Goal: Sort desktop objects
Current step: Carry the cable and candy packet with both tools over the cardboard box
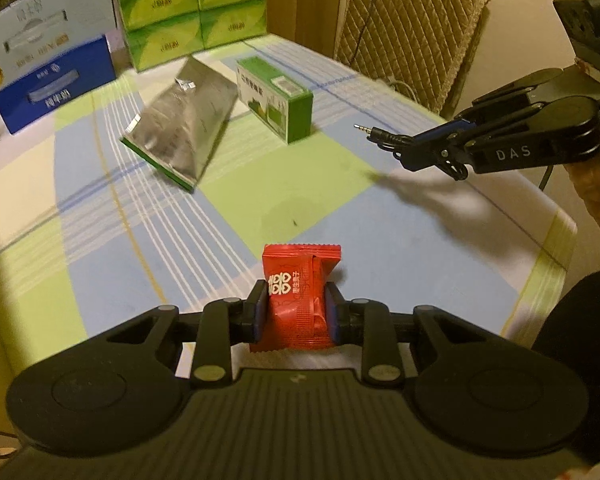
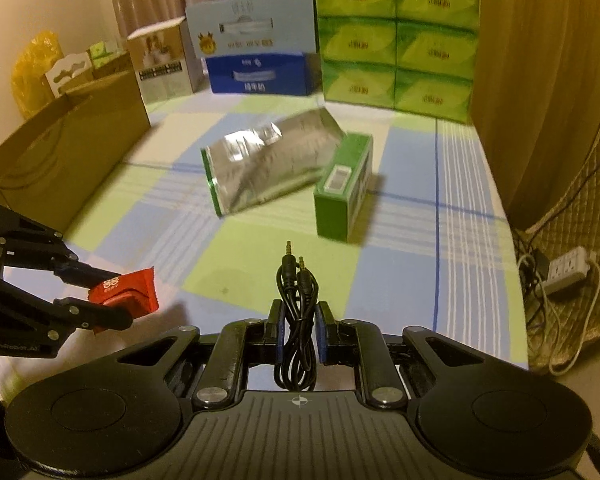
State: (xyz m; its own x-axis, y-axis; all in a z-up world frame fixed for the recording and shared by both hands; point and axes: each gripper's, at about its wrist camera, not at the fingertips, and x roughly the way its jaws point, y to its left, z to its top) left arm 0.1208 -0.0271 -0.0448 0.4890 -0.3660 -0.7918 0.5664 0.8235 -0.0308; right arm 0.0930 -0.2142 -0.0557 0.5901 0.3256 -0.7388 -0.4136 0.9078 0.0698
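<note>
I see the surface (image 1: 400, 216) draped in a plaid of pale blue, lime green and cream blocks crossed by thin white and dark blue lines. My left hand-held gripper (image 1: 296, 312) is black with blue pads, and the packet (image 1: 300, 296) in it is bright red with white characters. My right hand-held gripper (image 2: 299, 332) matches, black and blue; its audio cable (image 2: 296, 312) is black with gold plugs. The foil bag (image 2: 268, 164) is silver edged in green, the small box (image 2: 342, 188) green and white. Behind stand lime-green tissue packs (image 2: 396, 44) and a royal blue box (image 2: 260, 74).
</note>
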